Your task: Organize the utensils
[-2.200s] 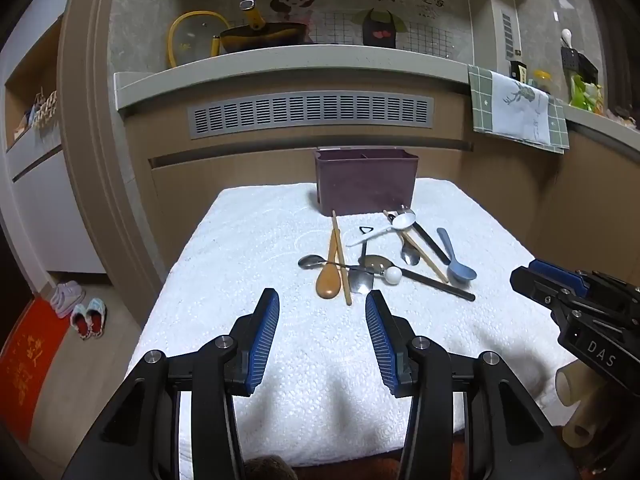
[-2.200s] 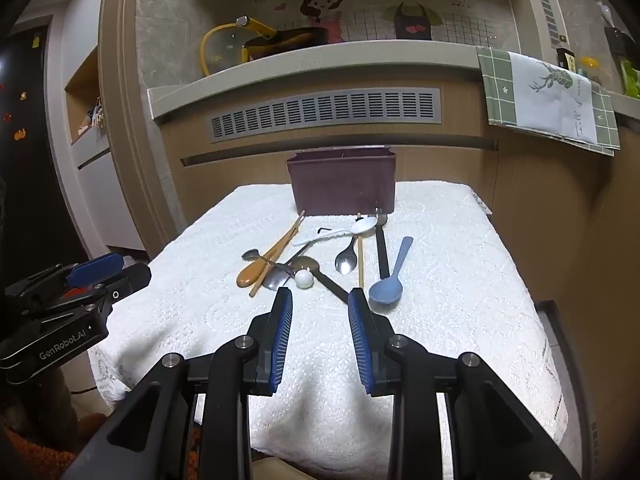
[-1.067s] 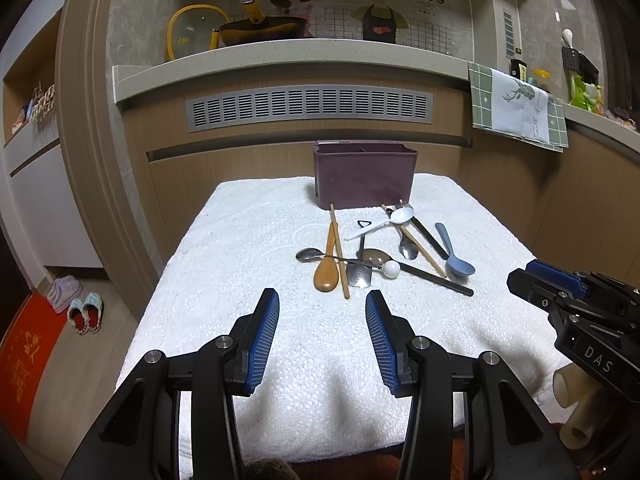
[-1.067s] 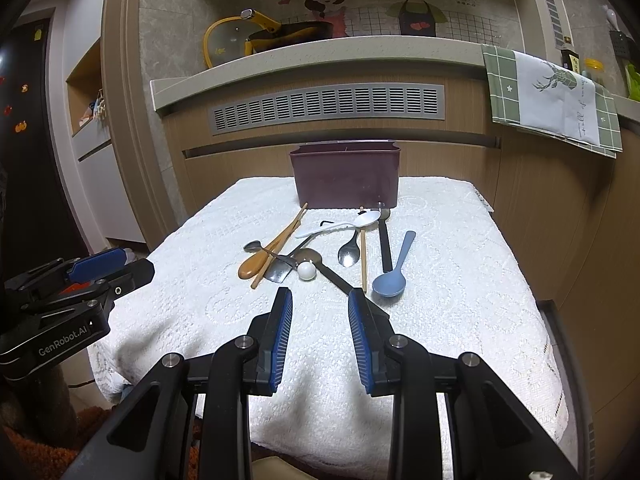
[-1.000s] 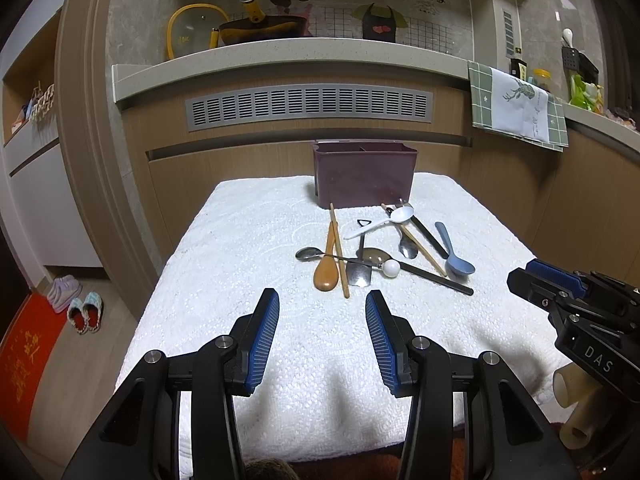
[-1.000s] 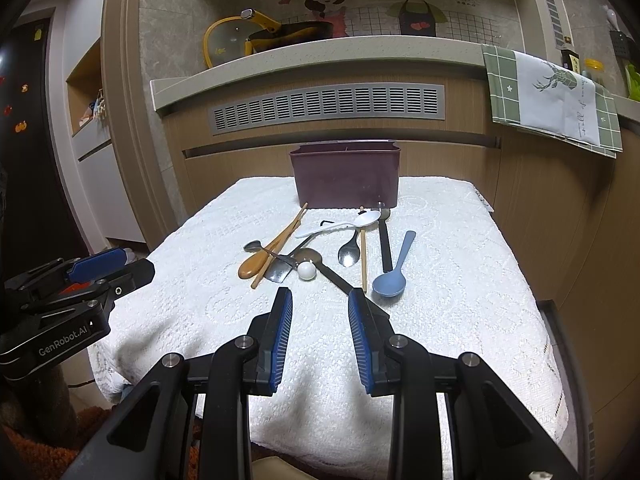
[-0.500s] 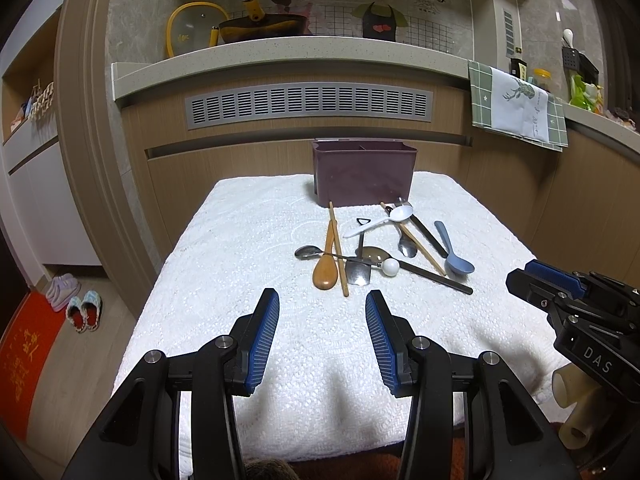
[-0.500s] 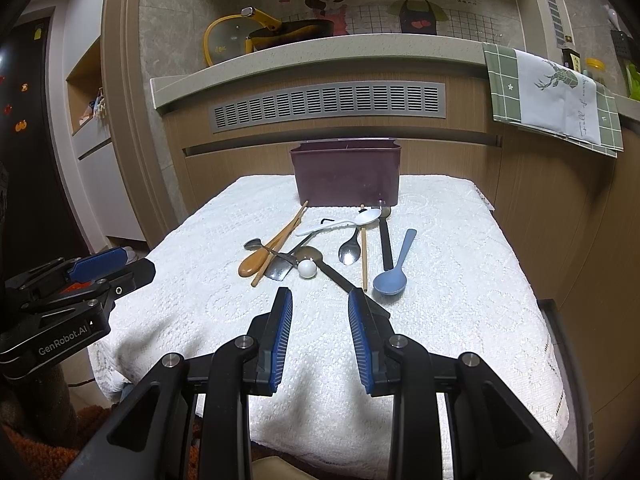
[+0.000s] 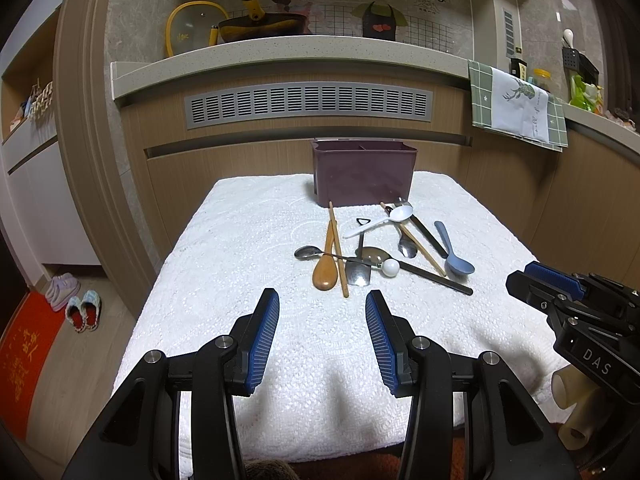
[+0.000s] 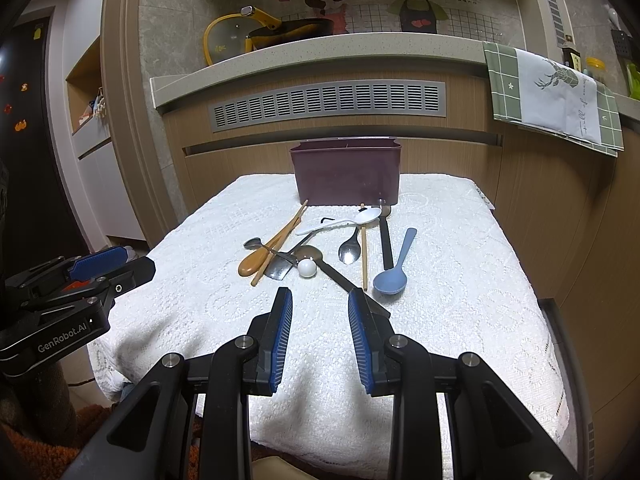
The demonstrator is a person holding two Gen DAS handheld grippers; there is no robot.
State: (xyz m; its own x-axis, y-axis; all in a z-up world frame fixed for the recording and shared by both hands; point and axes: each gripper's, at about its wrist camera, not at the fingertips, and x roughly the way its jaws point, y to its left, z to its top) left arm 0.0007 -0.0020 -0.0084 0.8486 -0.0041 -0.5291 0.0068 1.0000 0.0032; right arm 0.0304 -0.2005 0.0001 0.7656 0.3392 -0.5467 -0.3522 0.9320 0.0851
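Here both my left gripper (image 9: 322,312) and right gripper (image 10: 320,310) hang with jaws parted, empty, over bare white cloth (image 9: 240,248) near the tabletop's front edge. The utensils (image 9: 380,248) lie scattered ahead, the purple holder (image 9: 364,178) behind them at the far edge.

Your left wrist camera looks forward and slightly down from the near left edge of the white cloth (image 9: 248,240); your right wrist camera does the same from the near right. Both face the purple holder (image 9: 364,178) and counter wall. They share the utensil pile (image 10: 320,248), and each sees the other gripper at its side.
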